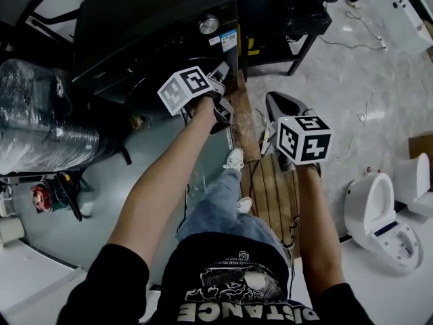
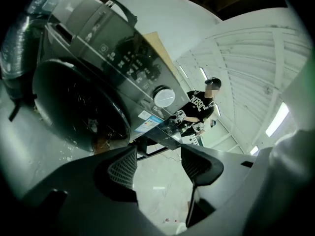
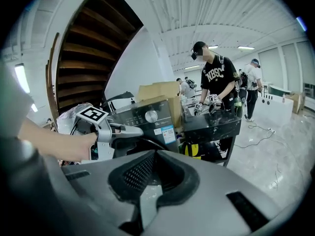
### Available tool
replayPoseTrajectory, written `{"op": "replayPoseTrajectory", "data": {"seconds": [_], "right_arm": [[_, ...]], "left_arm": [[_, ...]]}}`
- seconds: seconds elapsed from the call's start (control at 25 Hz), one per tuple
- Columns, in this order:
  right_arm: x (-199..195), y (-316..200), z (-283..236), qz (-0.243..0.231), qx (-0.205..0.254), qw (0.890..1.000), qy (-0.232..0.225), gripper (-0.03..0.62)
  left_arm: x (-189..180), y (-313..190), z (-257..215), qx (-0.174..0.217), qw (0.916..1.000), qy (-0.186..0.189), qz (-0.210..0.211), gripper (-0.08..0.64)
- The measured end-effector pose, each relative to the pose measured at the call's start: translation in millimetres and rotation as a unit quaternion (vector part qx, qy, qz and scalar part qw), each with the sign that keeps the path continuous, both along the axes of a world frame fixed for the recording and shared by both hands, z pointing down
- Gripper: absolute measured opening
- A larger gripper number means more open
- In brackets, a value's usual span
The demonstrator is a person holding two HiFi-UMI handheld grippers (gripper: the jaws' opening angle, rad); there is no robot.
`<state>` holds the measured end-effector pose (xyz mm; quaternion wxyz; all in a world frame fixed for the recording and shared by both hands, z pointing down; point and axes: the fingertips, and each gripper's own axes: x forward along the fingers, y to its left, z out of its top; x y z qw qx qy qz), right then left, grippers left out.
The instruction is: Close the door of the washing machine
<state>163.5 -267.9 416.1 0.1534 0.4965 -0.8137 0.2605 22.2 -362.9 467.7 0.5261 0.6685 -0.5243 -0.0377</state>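
The dark front-loading washing machine [image 1: 155, 26] stands at the top of the head view, with a silver knob [image 1: 208, 24] on its panel. In the left gripper view its round dark door [image 2: 74, 107] lies against the machine's front. My left gripper [image 1: 221, 73] is held up by the machine's front right corner, clear of it. Its jaws stand open [image 2: 158, 163] with only floor between them. My right gripper [image 1: 276, 103] hangs further right, over the floor and away from the machine. Its jaws are shut [image 3: 155, 154] on nothing.
A plastic-wrapped bundle [image 1: 40, 114] lies left of the machine. A black cart [image 1: 291, 19] stands right of it, and a person in a black T-shirt [image 3: 216, 77] is at the cart. Wooden planks [image 1: 270, 181] and a white toilet [image 1: 379, 215] sit on the floor at the right.
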Motion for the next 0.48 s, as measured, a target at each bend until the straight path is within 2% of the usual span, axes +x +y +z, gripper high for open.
{"op": "replayPoseTrajectory", "data": {"seconds": [0.32,0.48], "right_arm": [[-17.3,32.9,-55.9,-0.025,0.035,0.999,-0.008,0.021],[-31.9,42.7,-80.8,-0.047,0.049,0.998,-0.009,0.021]], "left_arm": [[-13.0,64.9,-70.5,0.064,0.9957,-0.059,0.032,0.264],[-27.2,82.0,-108.2,0.093,0.9894,-0.104,0.042,0.255]]}}
